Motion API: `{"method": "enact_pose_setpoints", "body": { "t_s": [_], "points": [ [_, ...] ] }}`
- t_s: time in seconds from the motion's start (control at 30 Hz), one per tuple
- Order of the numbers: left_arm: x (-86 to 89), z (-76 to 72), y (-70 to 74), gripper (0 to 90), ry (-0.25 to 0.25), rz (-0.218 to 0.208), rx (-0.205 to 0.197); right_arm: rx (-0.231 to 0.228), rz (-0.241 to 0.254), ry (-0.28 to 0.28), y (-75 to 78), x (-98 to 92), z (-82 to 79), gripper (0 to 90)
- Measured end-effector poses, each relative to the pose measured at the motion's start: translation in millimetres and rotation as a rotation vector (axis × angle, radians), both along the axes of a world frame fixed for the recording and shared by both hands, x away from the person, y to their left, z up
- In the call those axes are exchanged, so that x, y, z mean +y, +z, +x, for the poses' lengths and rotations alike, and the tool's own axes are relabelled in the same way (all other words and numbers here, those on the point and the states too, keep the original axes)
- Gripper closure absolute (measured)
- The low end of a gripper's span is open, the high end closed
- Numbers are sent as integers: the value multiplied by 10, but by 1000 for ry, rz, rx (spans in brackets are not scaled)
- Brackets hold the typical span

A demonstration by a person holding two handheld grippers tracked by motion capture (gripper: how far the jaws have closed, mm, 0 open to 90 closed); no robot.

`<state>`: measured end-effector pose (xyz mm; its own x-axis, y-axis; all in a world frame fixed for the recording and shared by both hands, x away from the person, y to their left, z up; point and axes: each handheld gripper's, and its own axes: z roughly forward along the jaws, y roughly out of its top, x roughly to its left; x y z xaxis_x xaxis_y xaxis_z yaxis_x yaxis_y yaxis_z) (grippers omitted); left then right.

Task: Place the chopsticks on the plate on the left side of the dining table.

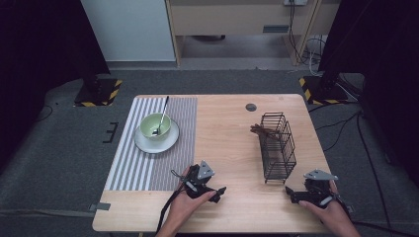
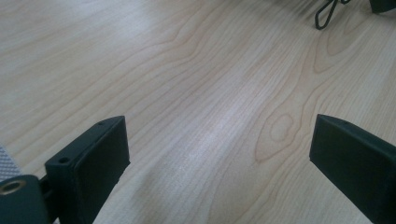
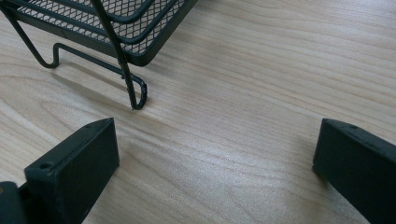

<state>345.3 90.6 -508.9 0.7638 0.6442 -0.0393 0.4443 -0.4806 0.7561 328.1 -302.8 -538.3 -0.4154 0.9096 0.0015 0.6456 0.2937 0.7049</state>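
Our left gripper (image 1: pixel 217 192) rests low on the desk (image 1: pixel 227 133) near its front edge, jaws spread wide with bare wood between them. Our right gripper (image 1: pixel 292 195) sits likewise at the front right, jaws wide apart and empty, pointing toward the foot of the wire basket (image 1: pixel 276 145).

That basket stands just beyond our right gripper, a black mesh rack on thin bent-wire feet, with some brown sticks, perhaps chopsticks, at its far end. We judge it light and stiff, yet likely to skid on the smooth wood, so a top rim wire looks like the surest place to pinch.

Farther off to the left, on the striped mat (image 1: pixel 148 143), a green bowl (image 1: pixel 155 126) sits on a white plate (image 1: pixel 156 139) with a spoon (image 1: pixel 161 118) leaning in it. These look breakable and slippery.
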Motion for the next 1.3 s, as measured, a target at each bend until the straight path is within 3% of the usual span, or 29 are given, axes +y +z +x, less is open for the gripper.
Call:
{"method": "enact_pose_setpoints", "body": {
  "t_s": [0.2, 0.47, 0.63, 0.93, 1.3],
  "points": [
    [7, 41, 151, 44, -14, 7, -8, 0, 1, -1, 0, 0, 0, 4],
    [17, 211, 391, 44, -15, 30, -30, 0, 0, -3, -1, -1, -1, 4],
    [6, 333, 502, 40, -15, 7, -5, 1, 1, -9, 0, 2, 1, 4],
    [-222, 435, 720, 41, -42, 44, -30, 2, 1, -11, 0, 3, -1, 3],
    [-470, 513, 995, 43, -63, 39, -40, 1, -1, -8, 0, 1, 1, 3]
  ]
}}
